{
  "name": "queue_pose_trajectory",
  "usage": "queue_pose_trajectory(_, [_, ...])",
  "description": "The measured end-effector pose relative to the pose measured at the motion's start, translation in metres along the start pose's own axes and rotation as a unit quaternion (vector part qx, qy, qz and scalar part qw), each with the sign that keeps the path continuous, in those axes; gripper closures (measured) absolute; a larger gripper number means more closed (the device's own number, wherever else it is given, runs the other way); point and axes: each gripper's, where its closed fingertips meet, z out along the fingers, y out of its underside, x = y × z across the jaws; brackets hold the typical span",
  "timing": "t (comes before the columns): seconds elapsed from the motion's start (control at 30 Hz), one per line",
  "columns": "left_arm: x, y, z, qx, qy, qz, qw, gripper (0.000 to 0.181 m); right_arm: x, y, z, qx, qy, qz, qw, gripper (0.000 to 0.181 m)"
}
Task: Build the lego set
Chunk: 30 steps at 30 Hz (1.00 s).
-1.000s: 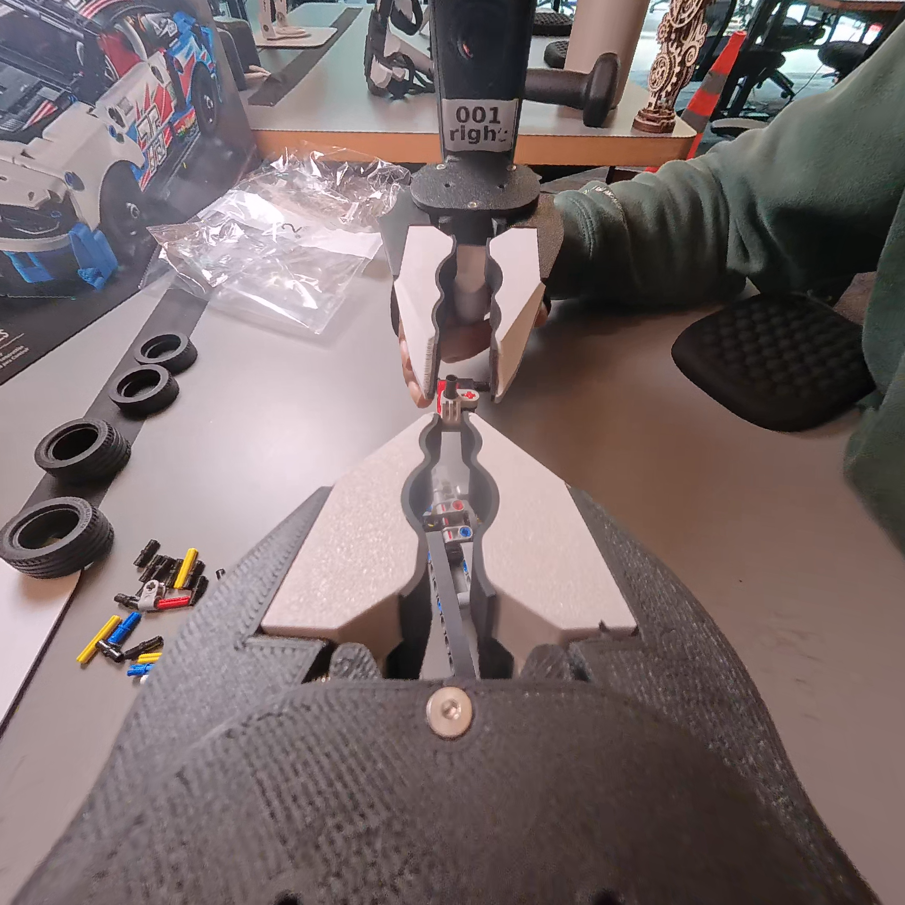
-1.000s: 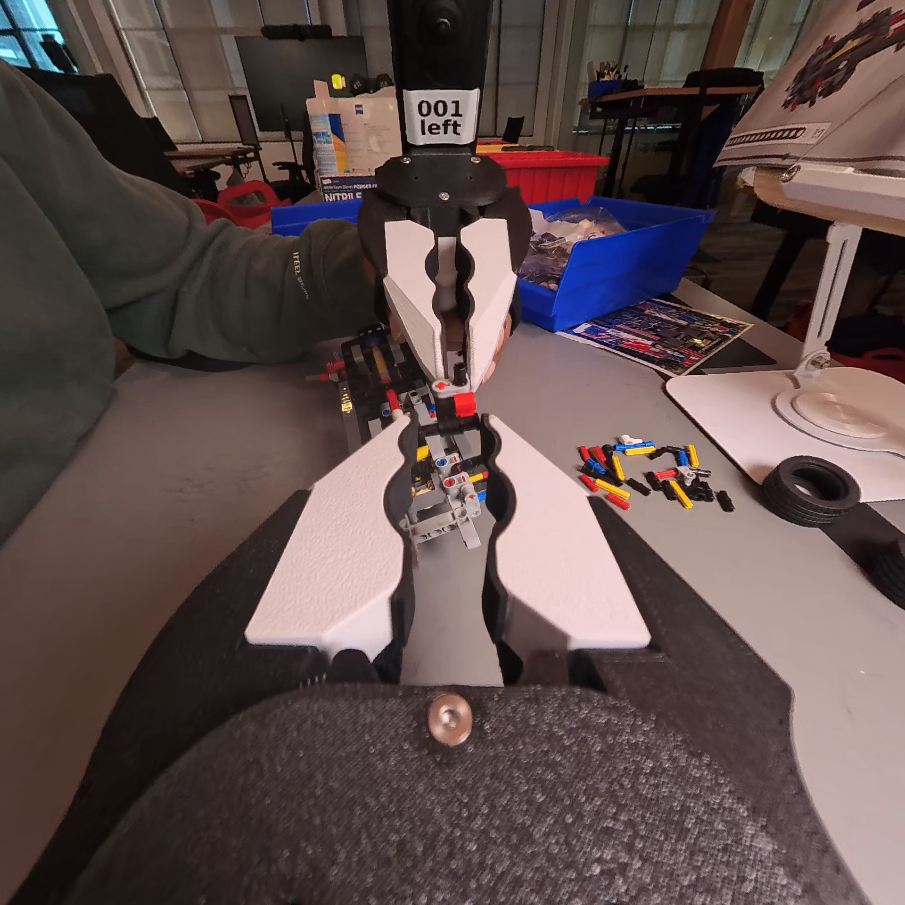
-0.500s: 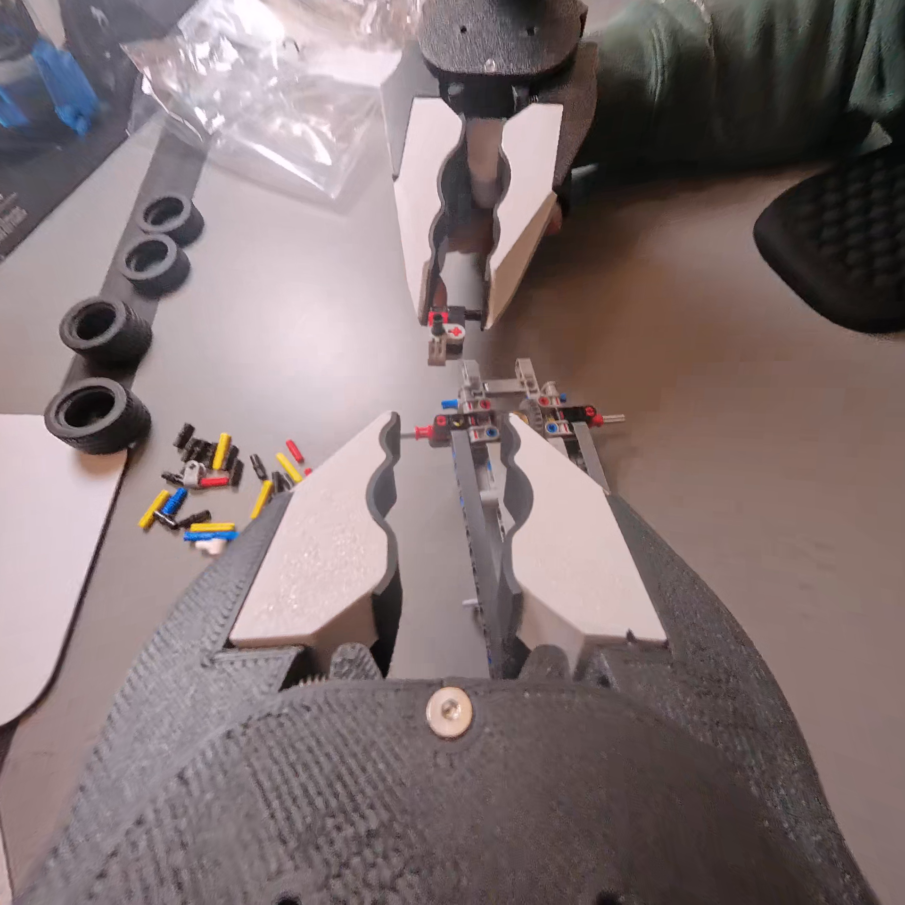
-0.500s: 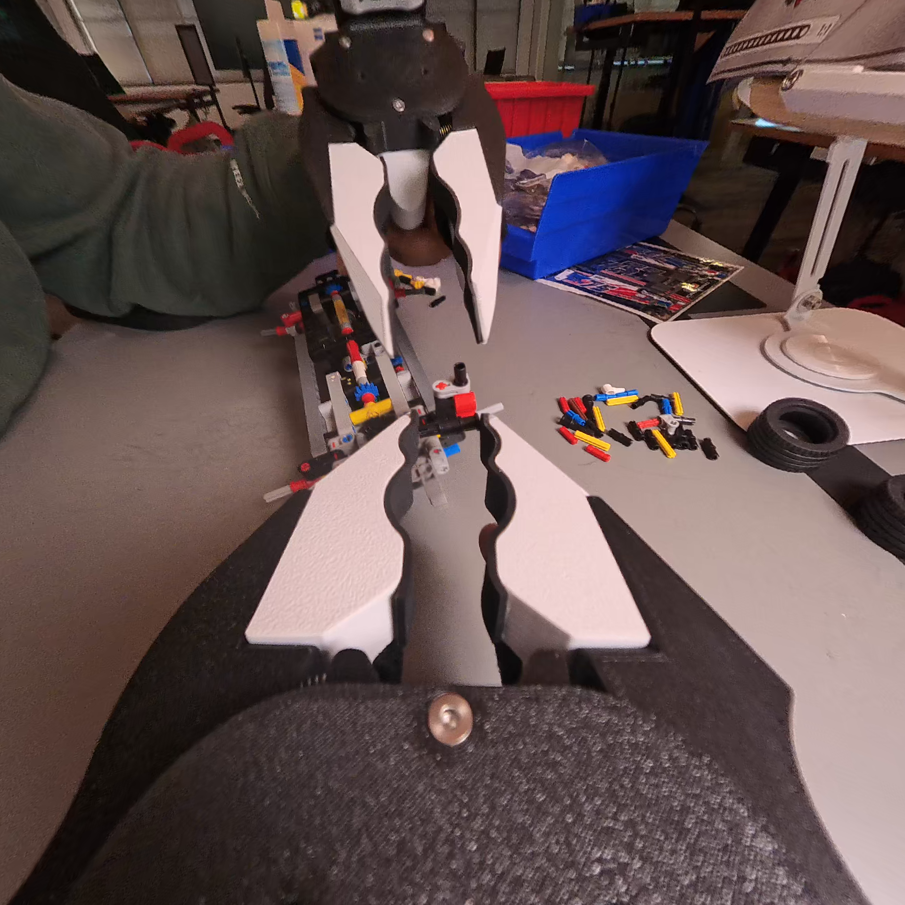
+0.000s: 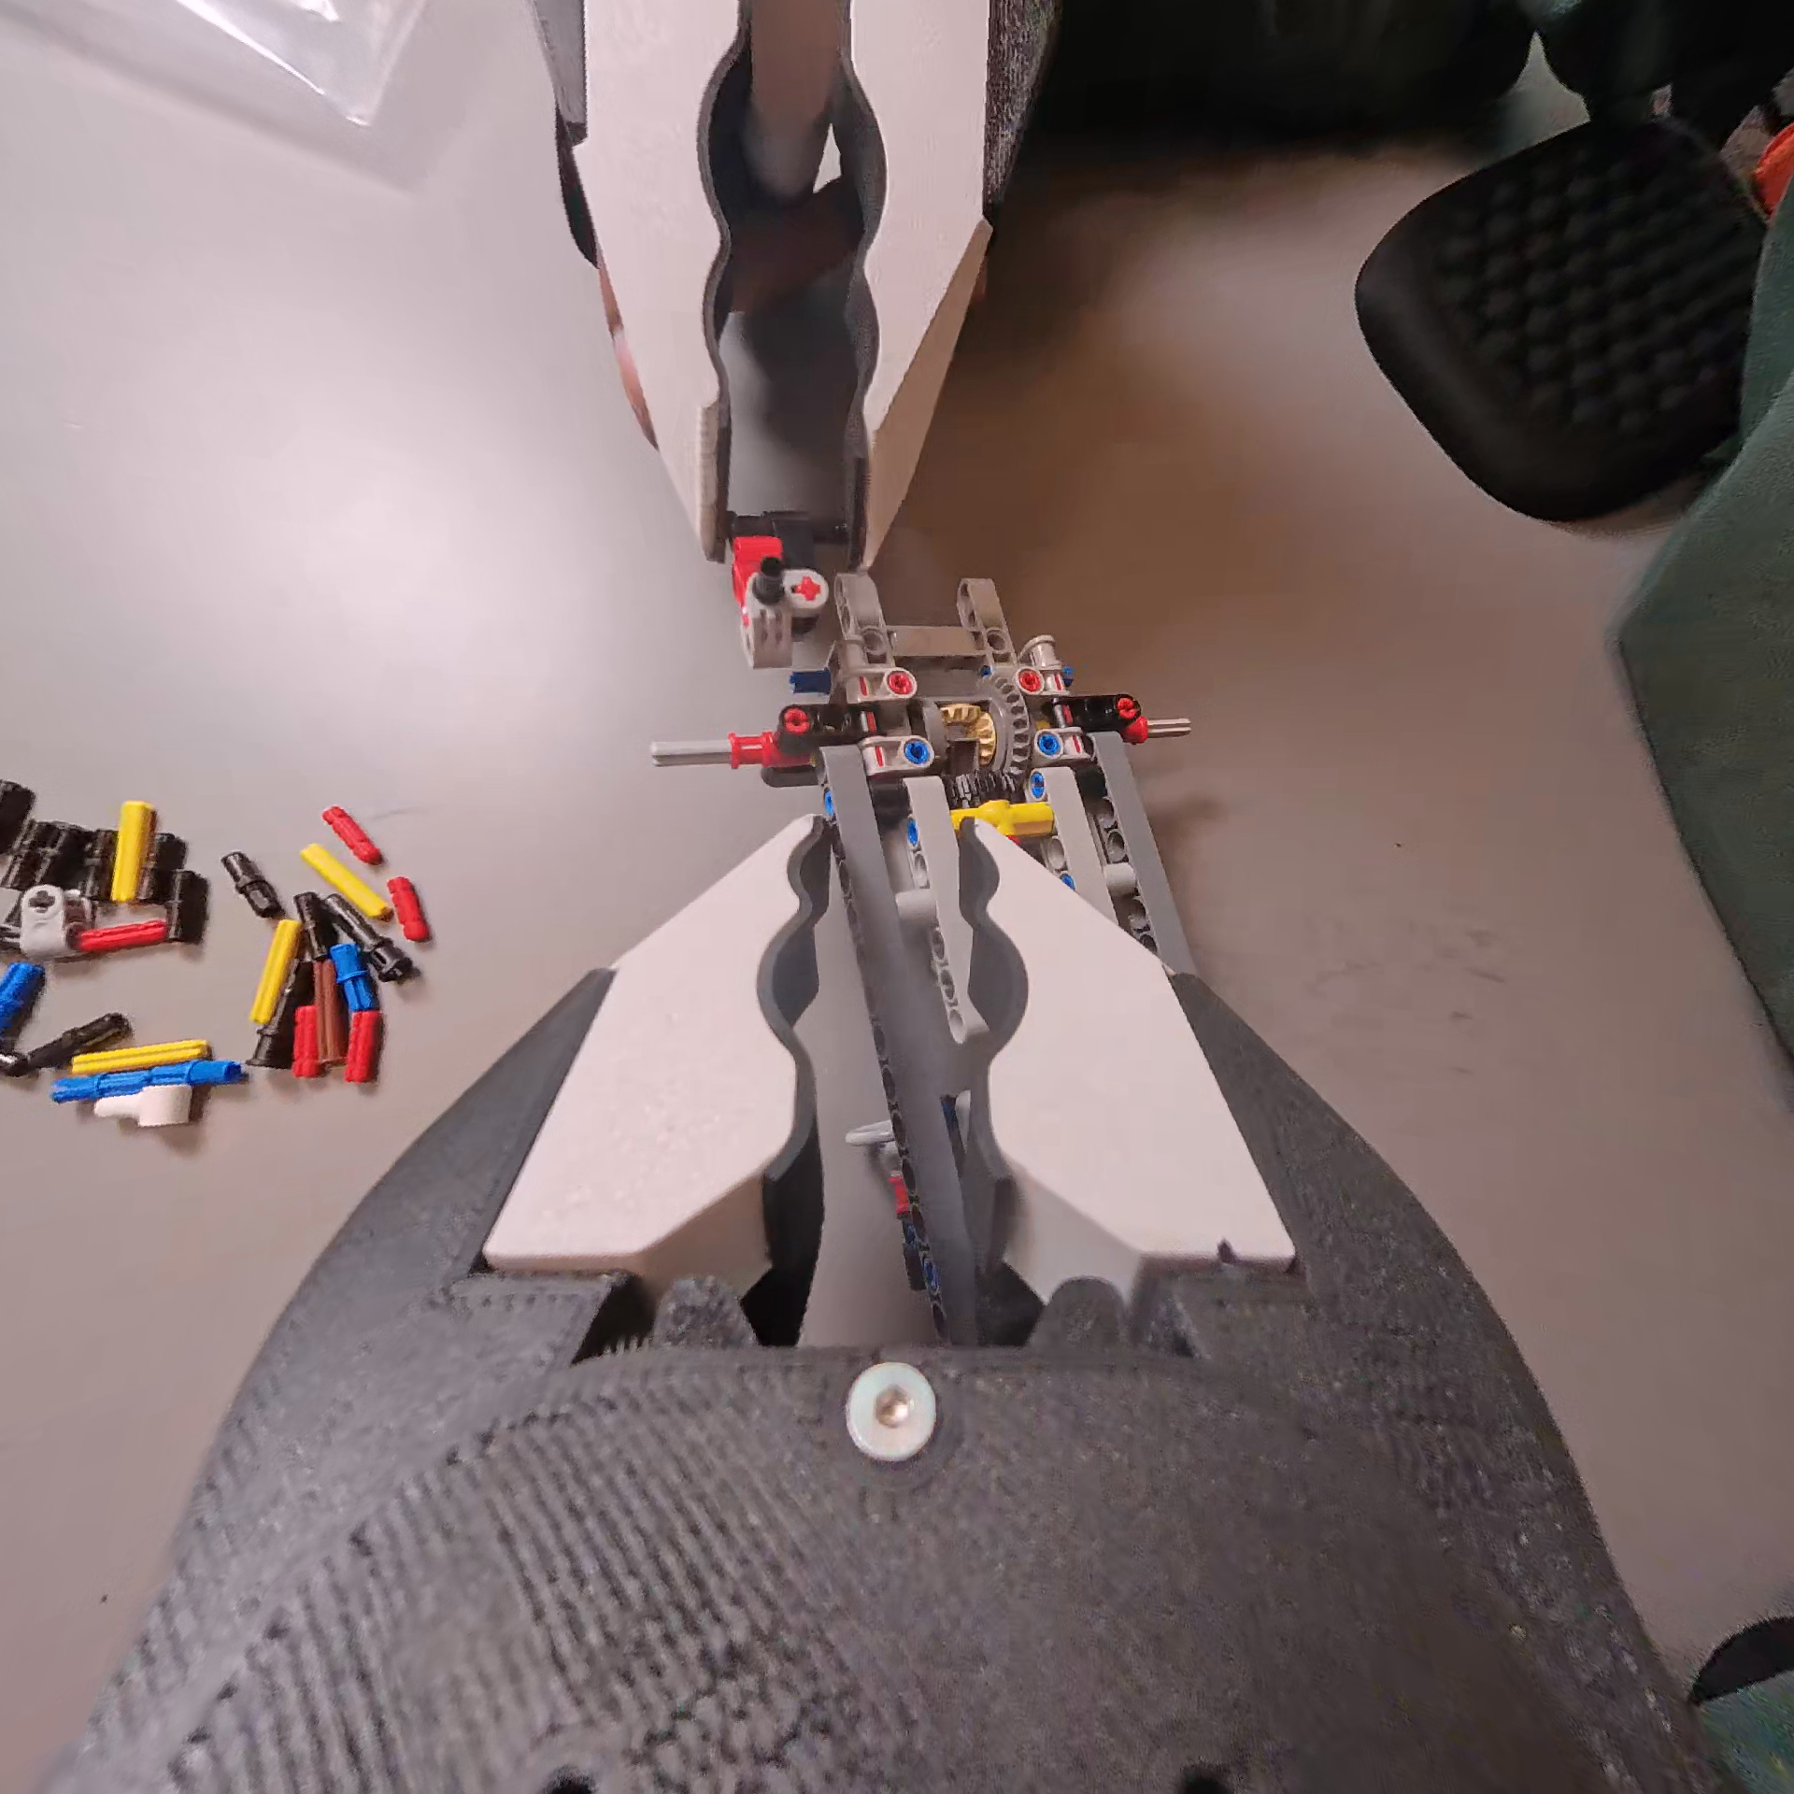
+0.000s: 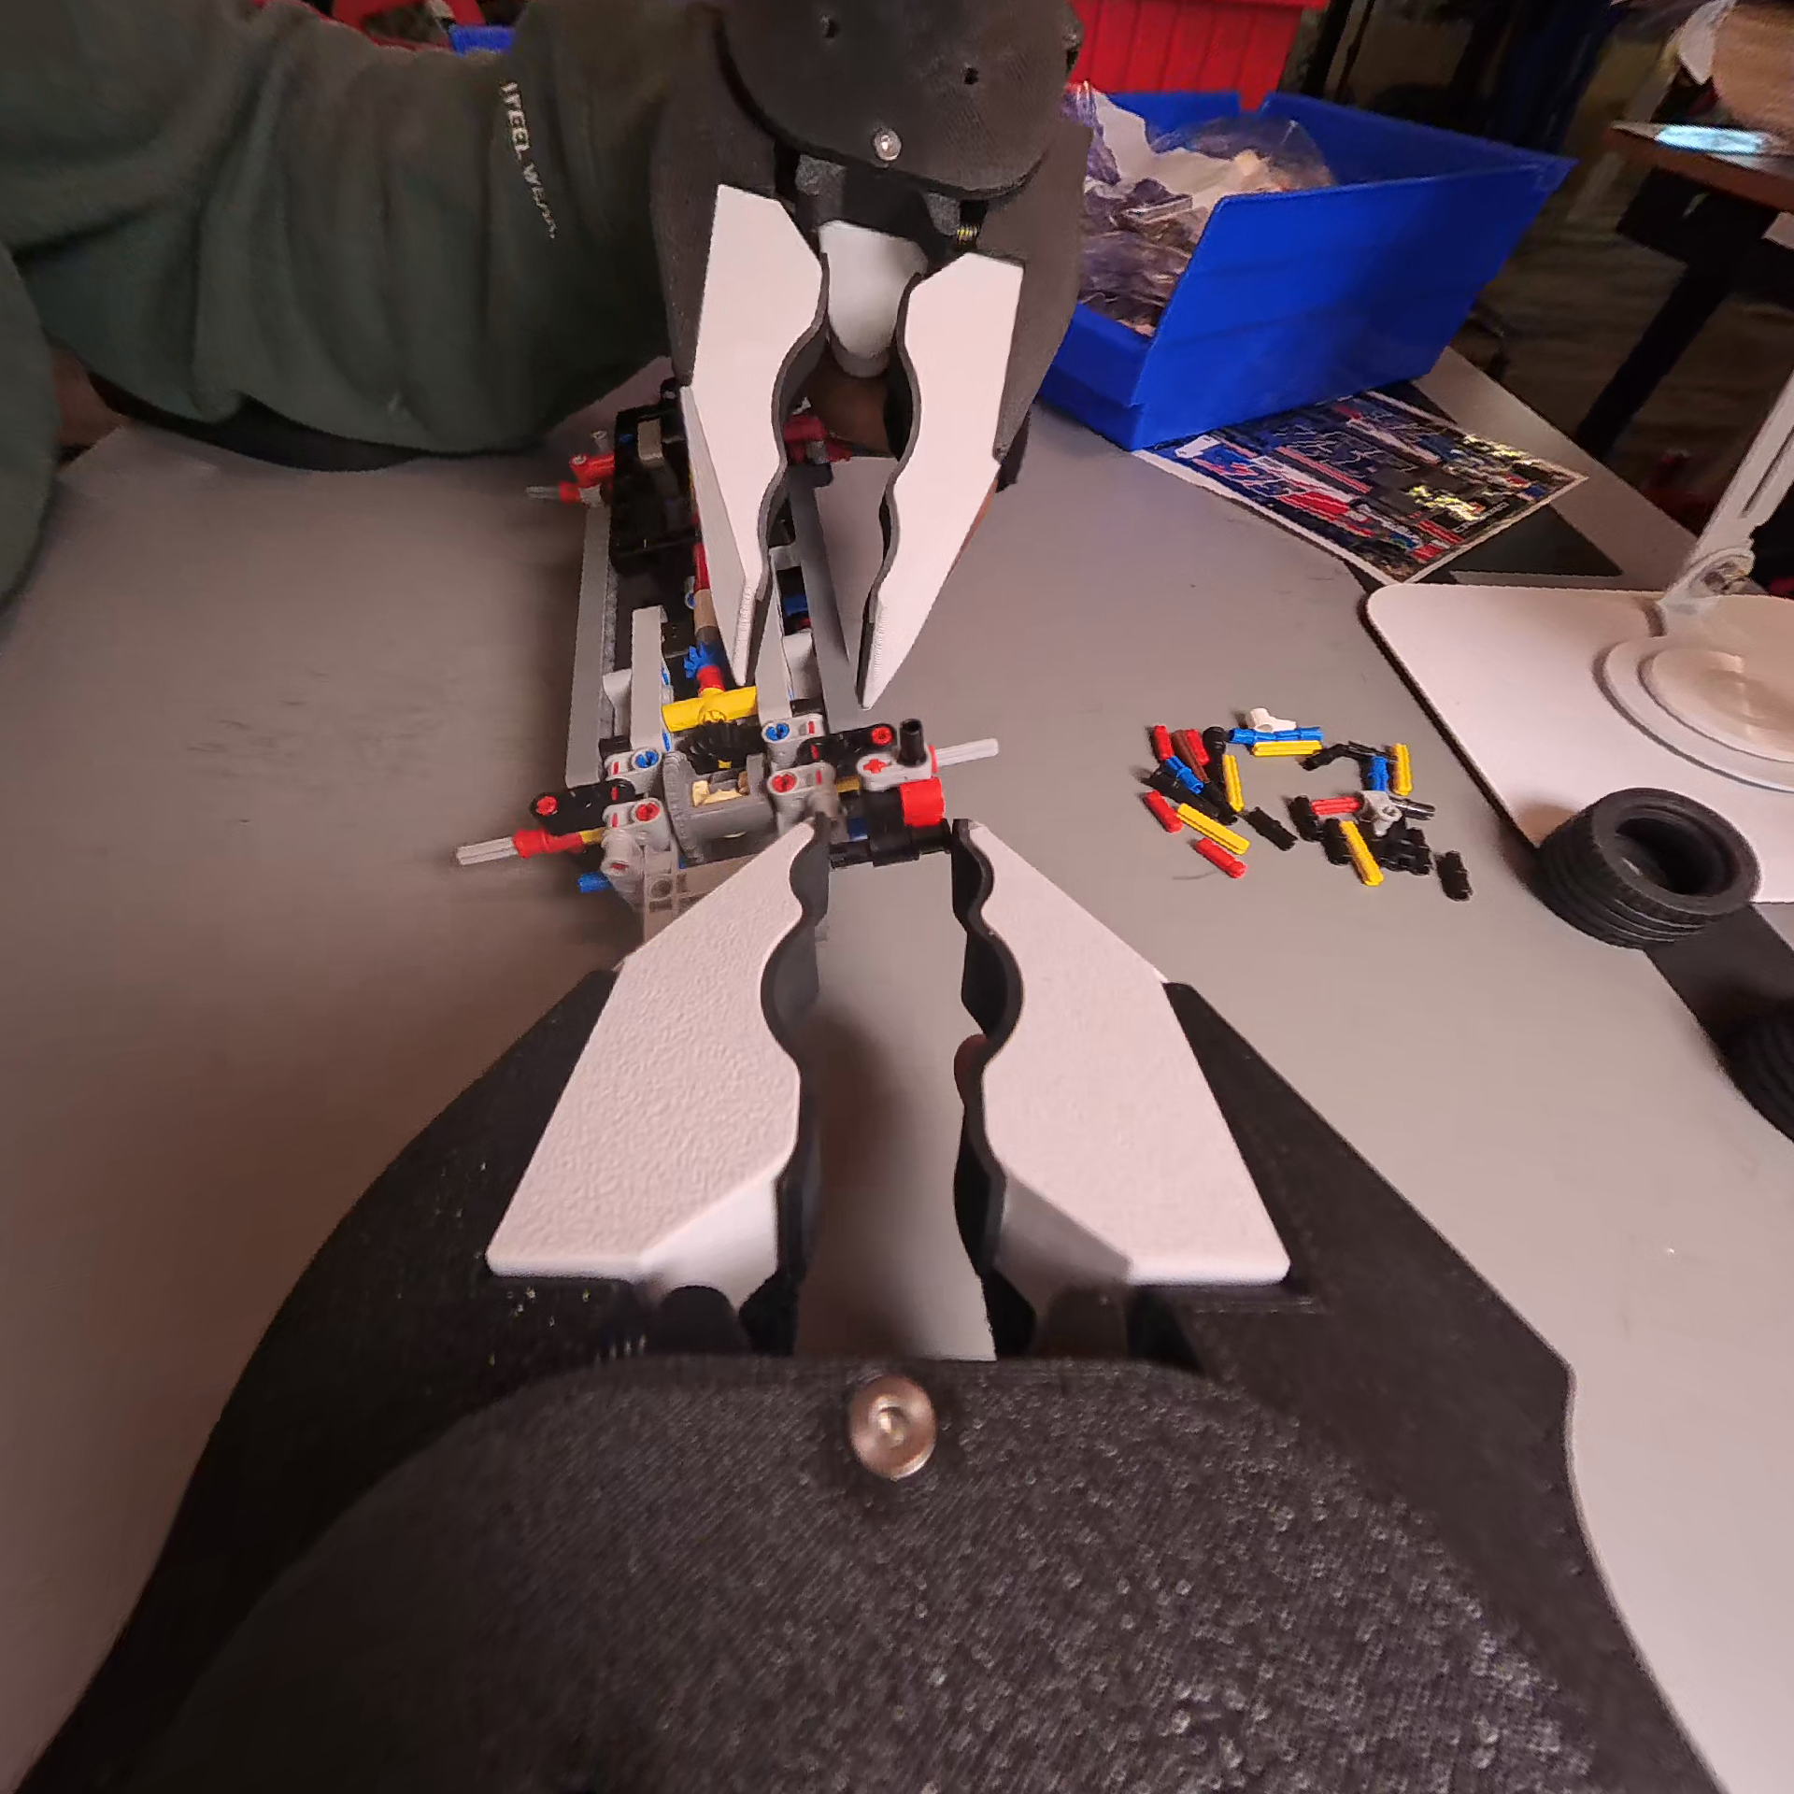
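The long grey chassis [image 5: 971,738] with a gear axle across its end lies flat on the table; it also shows in the right wrist view [image 6: 709,767]. My left gripper [image 5: 898,830] points down over it, jaws narrowly apart and closed around two of its grey beams; the right wrist view [image 6: 806,689] shows this too. My right gripper [image 6: 885,835] is shut on a small red, black and grey sub-assembly [image 6: 903,786]. It holds the piece against the chassis's axle end. The left wrist view shows that gripper [image 5: 788,555] and the piece [image 5: 777,602].
A pile of loose coloured pins [image 6: 1291,806] lies beside the chassis and shows in the left wrist view [image 5: 291,951]. A black tyre [image 6: 1645,864], a white stand base [image 6: 1553,680], a sticker sheet [image 6: 1378,485] and a blue bin [image 6: 1340,282] stand nearby. A black pad [image 5: 1563,320] lies opposite. Left tips to right tips: about 6 cm.
The chassis, held up a second ago, now lies on the table. My left gripper opened, dropped lower and narrowed around its beams. My right gripper brought the small piece down to the axle end.
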Motion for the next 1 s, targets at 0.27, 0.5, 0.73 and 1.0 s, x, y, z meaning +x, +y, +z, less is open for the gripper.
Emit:
queue_pose_trajectory(0.27, [0.008,0.0,0.0,0.002,0.015,0.027,1.0,0.156,-0.013,0.003,0.007,-0.019,-0.008,-0.023,1.0,0.159])
queue_pose_trajectory(0.5, [0.01,0.0,-0.001,0.007,0.023,0.034,0.999,0.156,-0.017,0.003,0.007,-0.019,-0.013,-0.025,0.999,0.159])
queue_pose_trajectory(0.73, [0.011,-0.001,-0.001,0.011,0.026,0.04,0.999,0.157,-0.02,0.006,0.008,-0.029,-0.018,-0.029,0.999,0.159])
queue_pose_trajectory(1.0, [0.012,-0.001,0.0,0.009,0.025,0.039,0.999,0.157,-0.021,0.007,0.011,-0.034,-0.014,-0.025,0.999,0.159])
